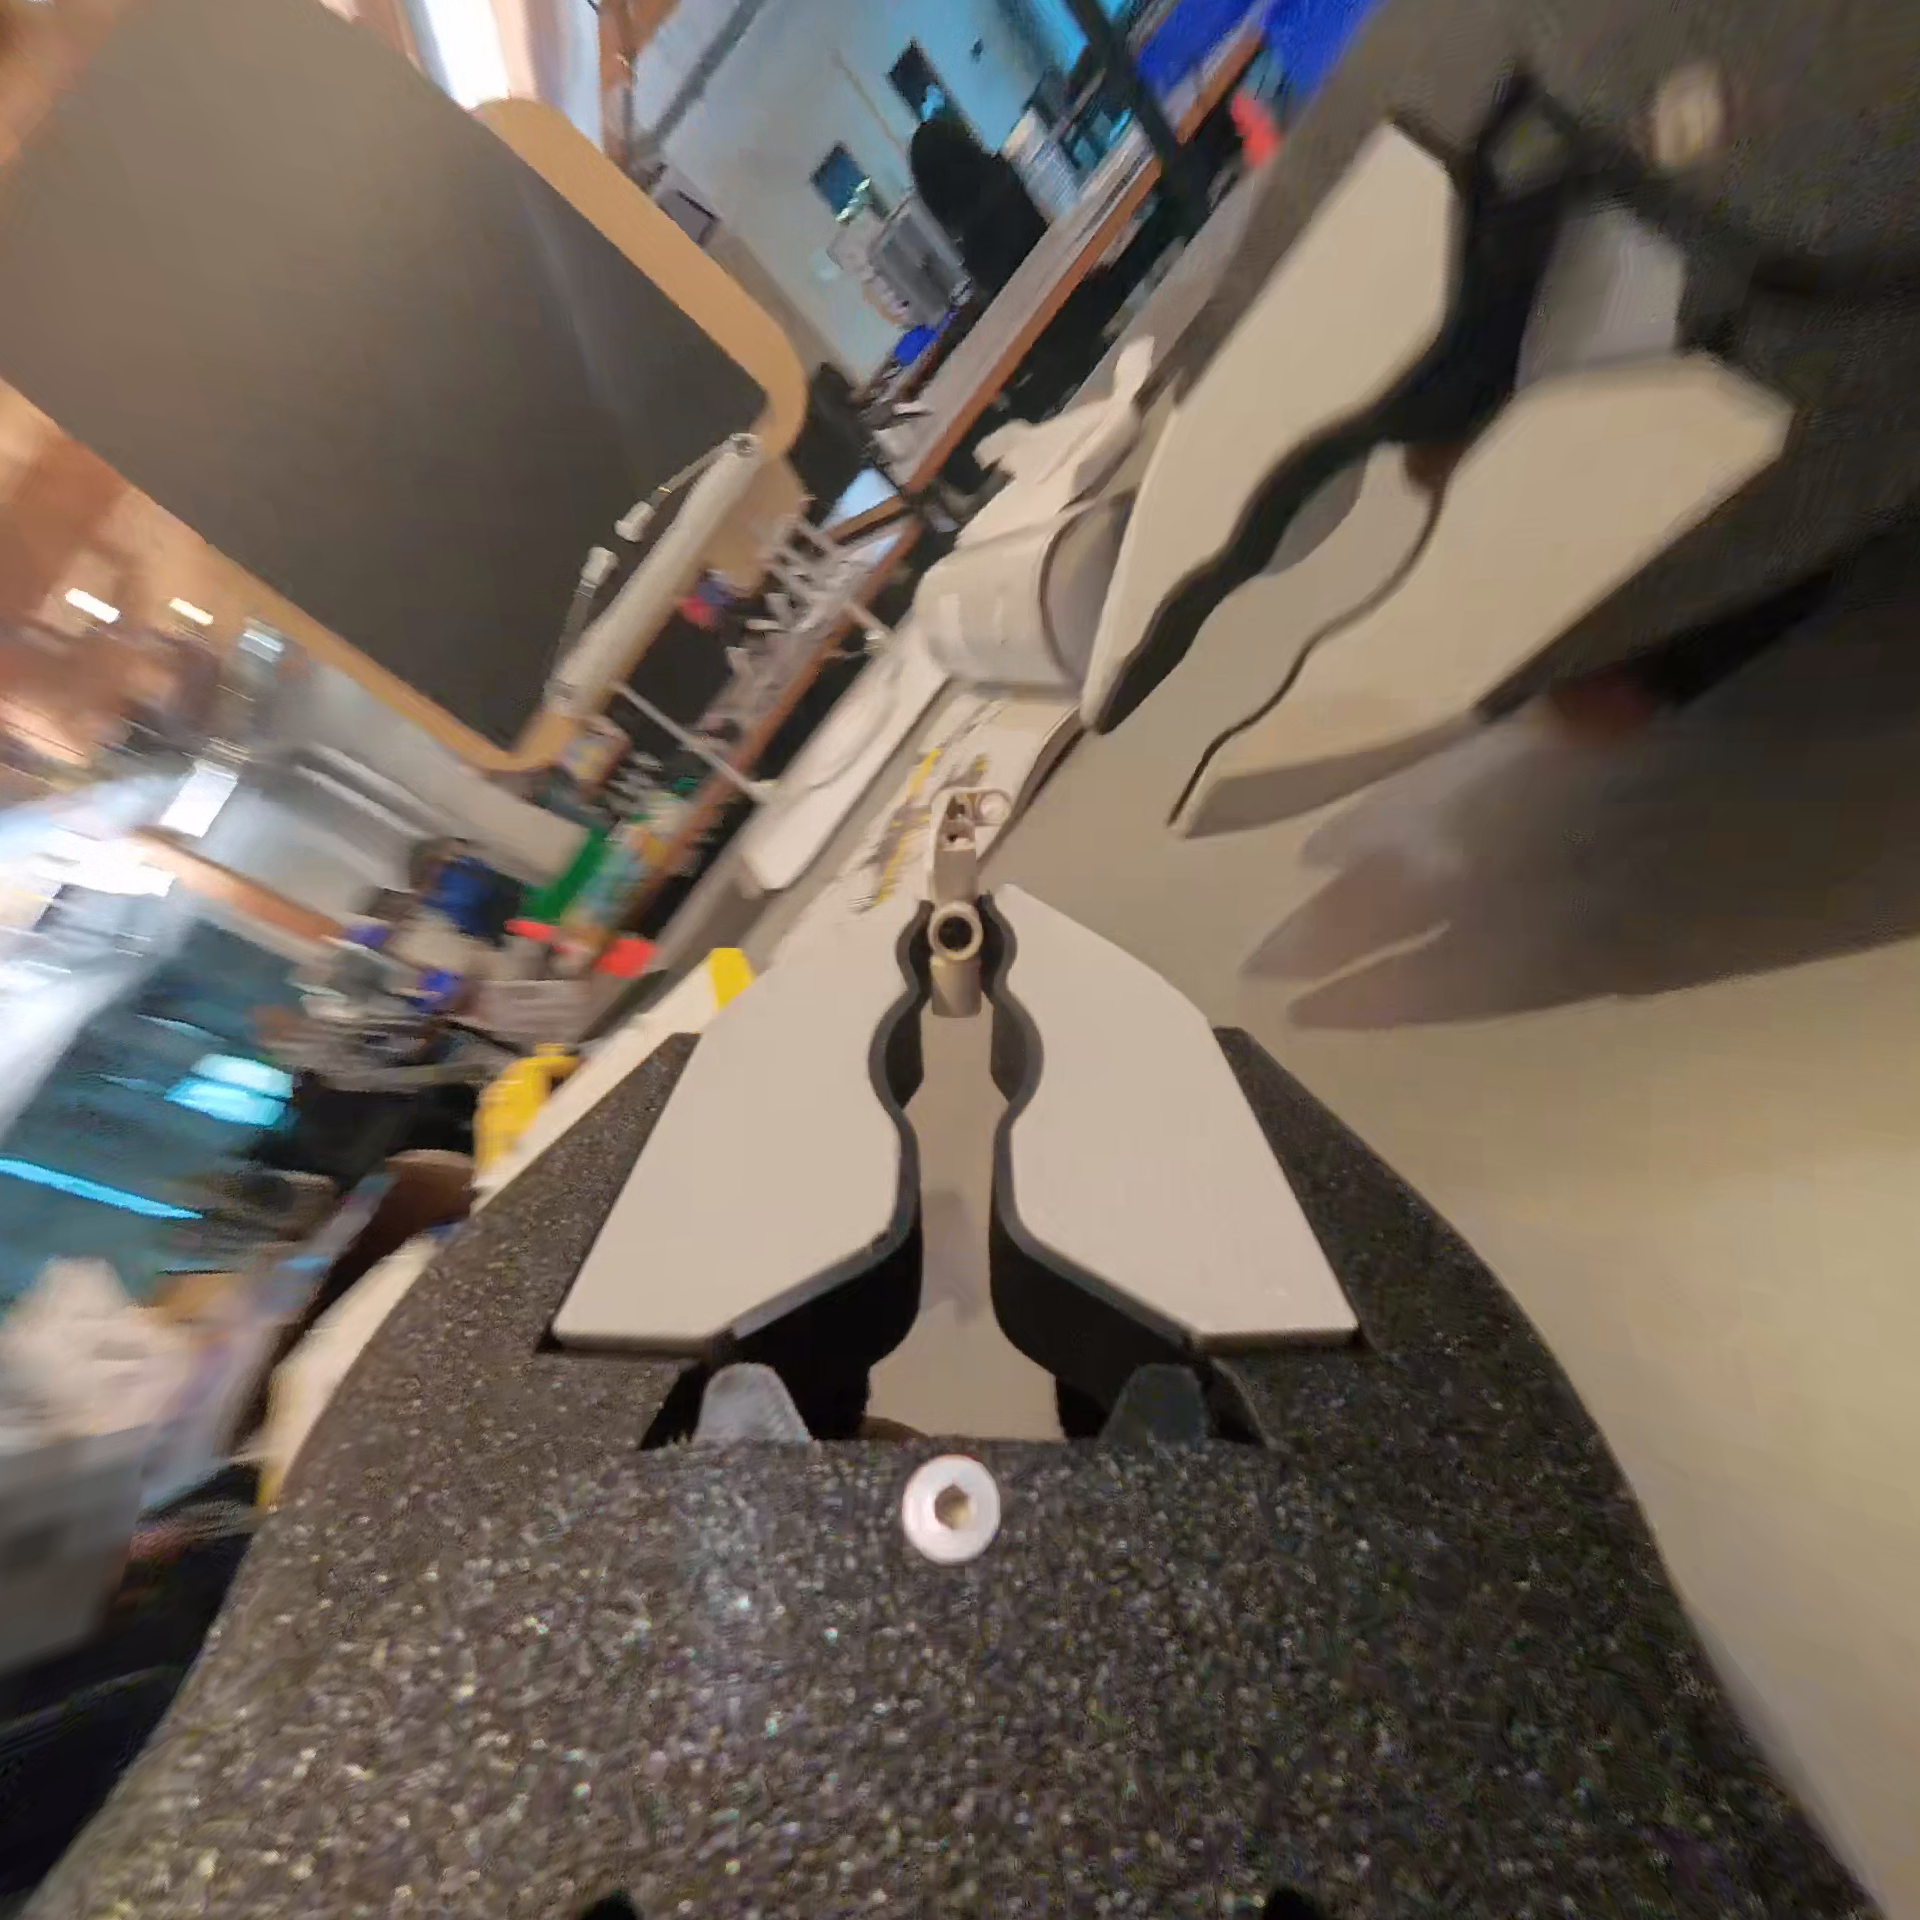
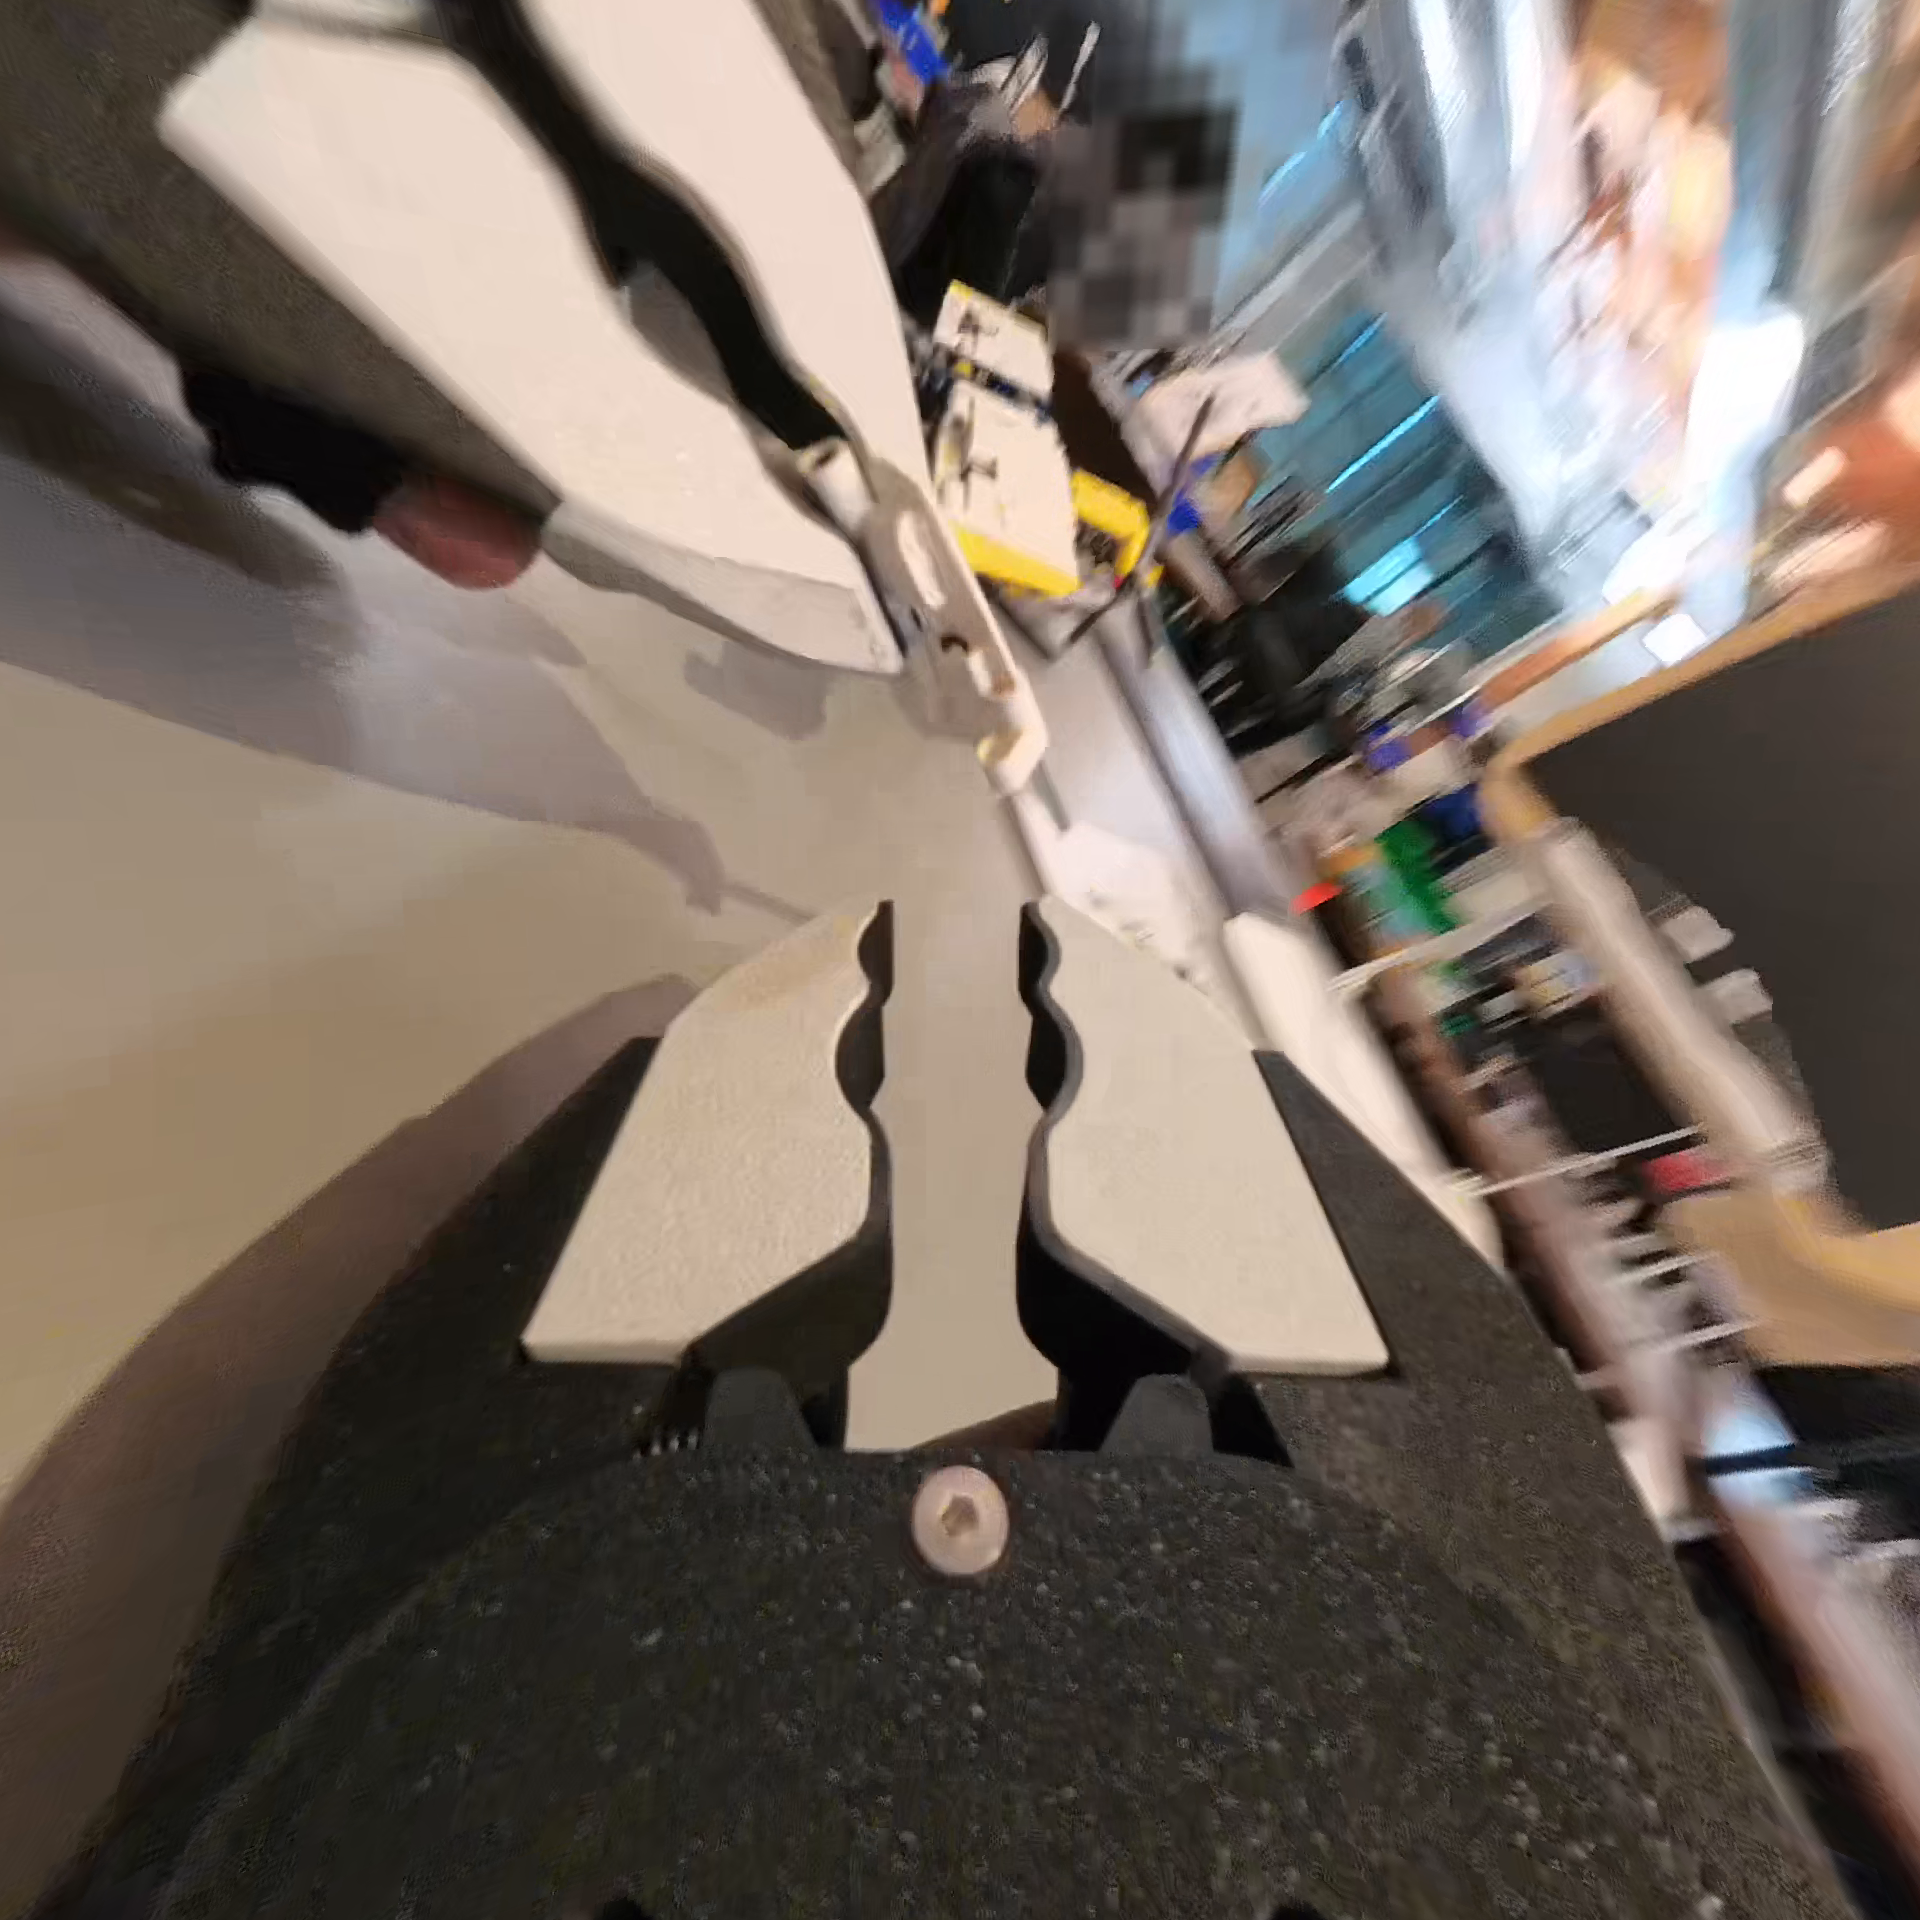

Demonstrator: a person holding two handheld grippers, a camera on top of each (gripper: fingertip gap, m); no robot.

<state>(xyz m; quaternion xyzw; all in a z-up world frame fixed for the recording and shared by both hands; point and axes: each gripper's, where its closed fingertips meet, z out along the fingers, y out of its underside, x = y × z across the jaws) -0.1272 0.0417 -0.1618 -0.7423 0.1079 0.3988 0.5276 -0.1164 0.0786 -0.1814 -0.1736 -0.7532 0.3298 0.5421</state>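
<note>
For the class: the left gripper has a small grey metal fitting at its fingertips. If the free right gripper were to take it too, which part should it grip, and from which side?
Probably the far flat bracket end of the metal fitting. The left gripper already clamps its round tube end, so that end is taken. The right gripper, fingers apart, would best approach from beyond the left fingertips, closing across the flat faces.

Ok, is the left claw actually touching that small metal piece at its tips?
Touching. The left wrist view shows the left claw closed on the metal piece, with both fingertips against its sides.

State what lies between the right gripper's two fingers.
Nothing: only bare beige table shows between the right gripper's parted fingers in the right wrist view.
</note>
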